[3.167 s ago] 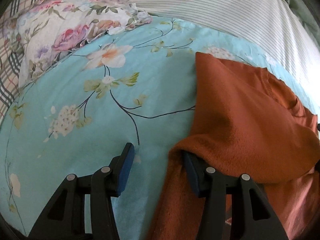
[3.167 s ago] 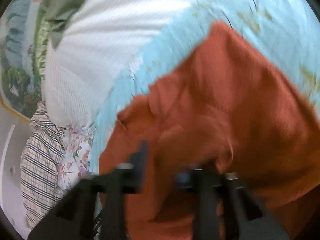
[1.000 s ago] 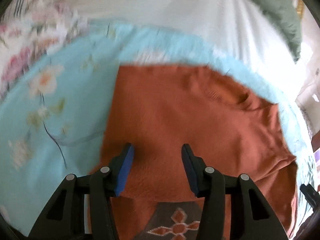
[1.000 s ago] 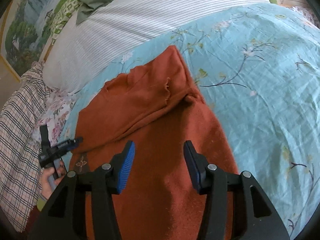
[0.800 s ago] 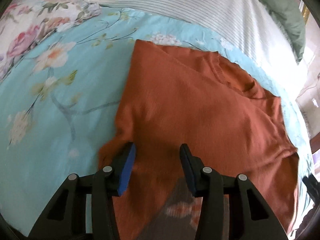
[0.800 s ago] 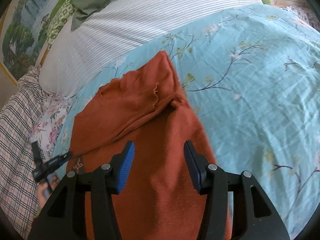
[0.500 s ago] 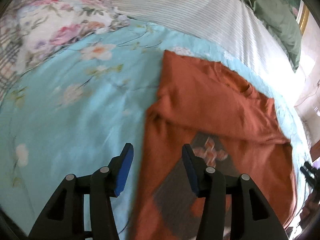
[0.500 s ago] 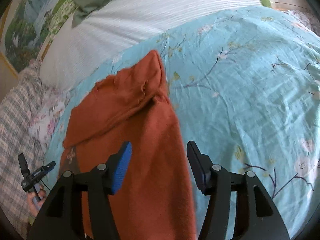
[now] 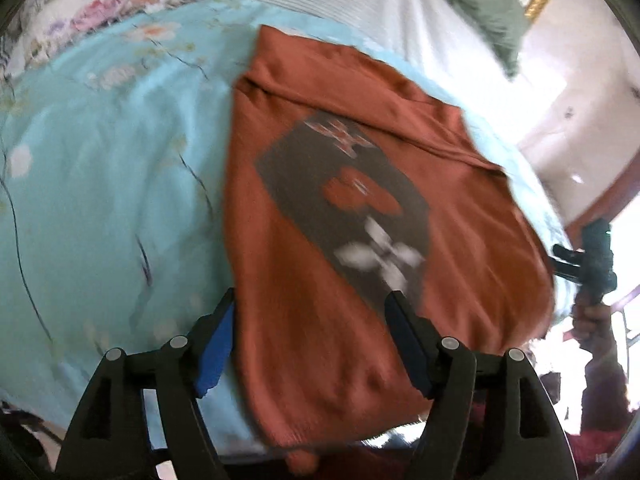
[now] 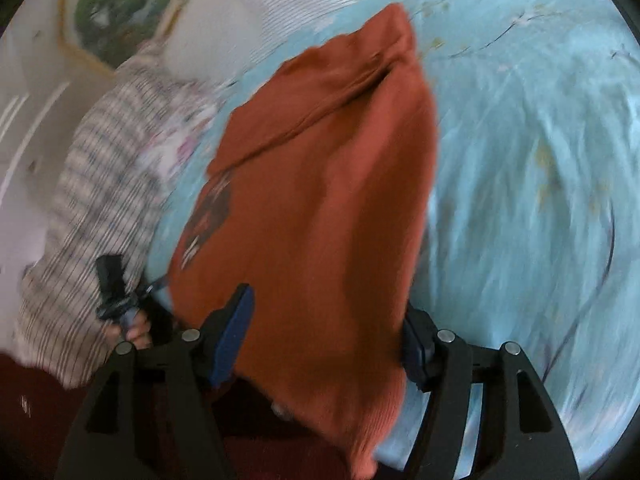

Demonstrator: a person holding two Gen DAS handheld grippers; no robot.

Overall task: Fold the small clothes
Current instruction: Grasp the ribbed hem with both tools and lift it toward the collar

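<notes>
Left wrist view: orange shirt [image 9: 320, 320] top folded over; lower hem unfolded. Left gripper [image 9: 310, 336], right gripper [image 10: 328, 332]: jaws opening, astride the cloth, gripping nothing.

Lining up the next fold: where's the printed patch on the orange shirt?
In the left wrist view the dark printed patch faces up mid-shirt on the orange shirt, just below its folded-over top, ahead of the opening left gripper.

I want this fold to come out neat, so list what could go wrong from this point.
1. The orange shirt's near hem hangs past the edge of the blue floral bedspread; a tug could slide it off.
2. The left gripper and right gripper are both opening astride the near hem; closing unevenly could skew the next fold.
3. The folded-down top layer lies slanted and may shift when the hem lifts.
</notes>
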